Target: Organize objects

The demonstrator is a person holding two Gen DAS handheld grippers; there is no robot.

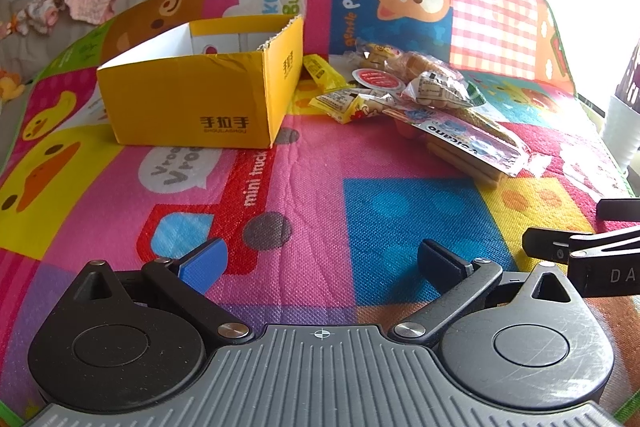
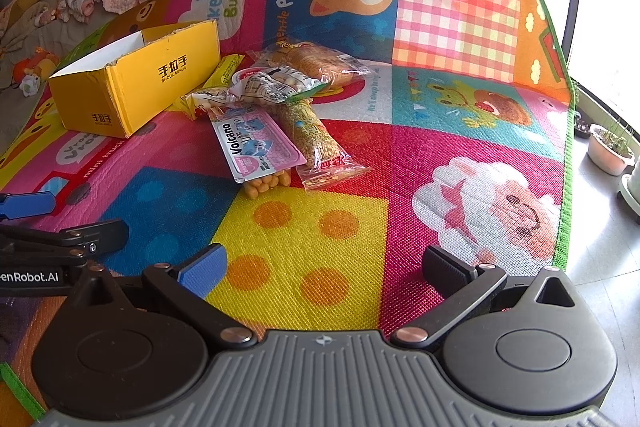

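You are holding the left gripper (image 1: 320,263) and right gripper (image 2: 324,267) low over the mat (image 2: 460,131), fingers spread and carrying nothing. The yellow box (image 1: 192,107) is sitting apparently empty; the snack packets (image 2: 280,107) are all lying heaped beside it, unsorted.

Both units share one build. Left gripper (image 1: 320,259): one blue-padded finger and one black-padded finger, each on a black link arm pinned by silver screws. Behind the fingers sit two round black hubs flanking a grey ribbed plate with a crosshair mark. Right gripper (image 2: 326,263): identical; the neighbouring unit's body reads "enRobot.AI" in white.
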